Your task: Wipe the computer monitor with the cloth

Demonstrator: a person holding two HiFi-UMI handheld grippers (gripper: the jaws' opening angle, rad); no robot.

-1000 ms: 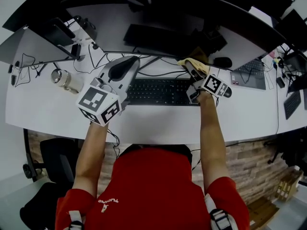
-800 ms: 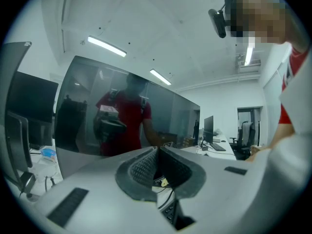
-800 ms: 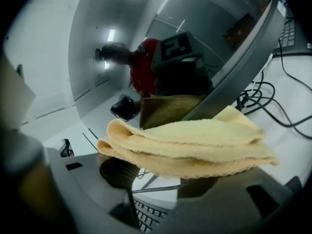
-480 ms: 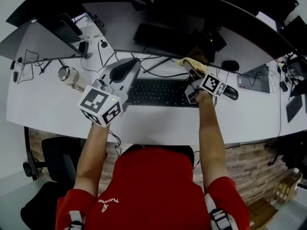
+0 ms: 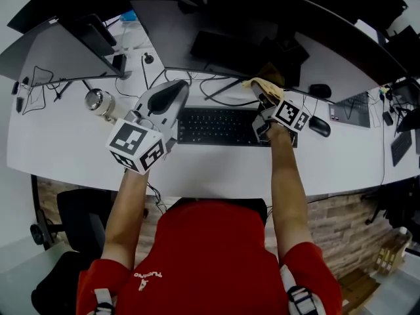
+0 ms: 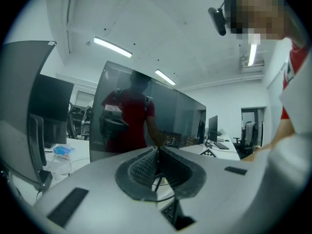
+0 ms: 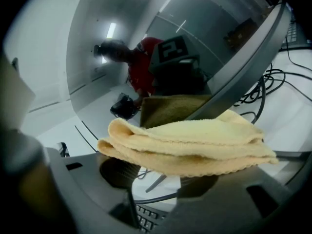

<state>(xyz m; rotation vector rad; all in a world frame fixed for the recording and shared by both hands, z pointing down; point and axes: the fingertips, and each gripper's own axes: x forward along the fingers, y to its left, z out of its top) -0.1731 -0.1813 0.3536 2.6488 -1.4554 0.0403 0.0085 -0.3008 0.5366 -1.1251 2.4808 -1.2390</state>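
I'm pinching the folded yellow cloth (image 7: 195,145) in the right gripper (image 5: 264,97) — it's sitting right at the curved monitor's (image 5: 216,18) lower edge, above the keyboard (image 5: 216,125). The left gripper (image 6: 157,152) is hovering near the keyboard's left end, jaws pressing together on nothing.

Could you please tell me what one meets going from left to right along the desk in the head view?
Metal can → left tool → right tool holding the cloth → black mouse → laptop.
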